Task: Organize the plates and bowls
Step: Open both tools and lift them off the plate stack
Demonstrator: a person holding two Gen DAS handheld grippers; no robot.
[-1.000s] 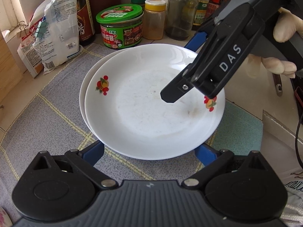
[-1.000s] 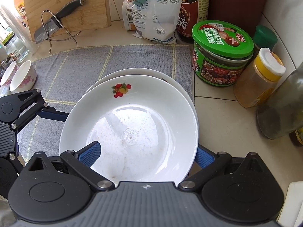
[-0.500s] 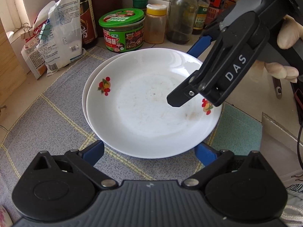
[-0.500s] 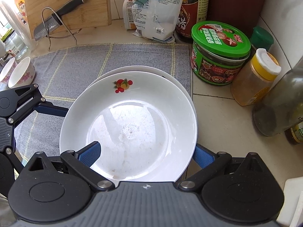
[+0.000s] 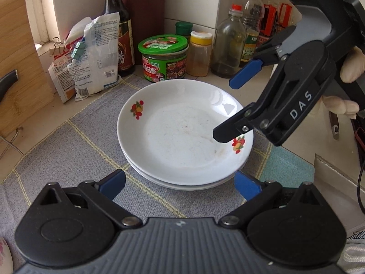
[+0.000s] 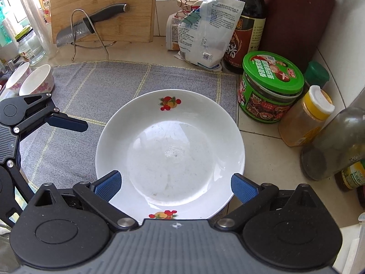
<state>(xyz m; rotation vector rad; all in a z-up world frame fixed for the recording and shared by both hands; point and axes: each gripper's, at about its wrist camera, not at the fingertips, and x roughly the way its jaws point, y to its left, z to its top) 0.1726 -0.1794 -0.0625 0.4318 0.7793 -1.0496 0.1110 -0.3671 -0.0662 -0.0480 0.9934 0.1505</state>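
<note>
On the grey mat [image 6: 95, 84], just beside the green-lidded jar [image 6: 271, 86], I see 2 stacked plates [image 5: 184, 137]. My left gripper [image 5: 180, 182] and right gripper [image 6: 175, 182] both hover spread wide, grasping nothing.

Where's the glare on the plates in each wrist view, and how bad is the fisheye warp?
Left wrist: small bright window reflection on the top plate near its far right rim, under the right claw; the cloth mat's yellow lines bow outward. Right wrist: broad sheen across the plate's centre well; the cutting board leans and curves at the frame edge. Both sharp, daylit, with soft shadows.
</note>
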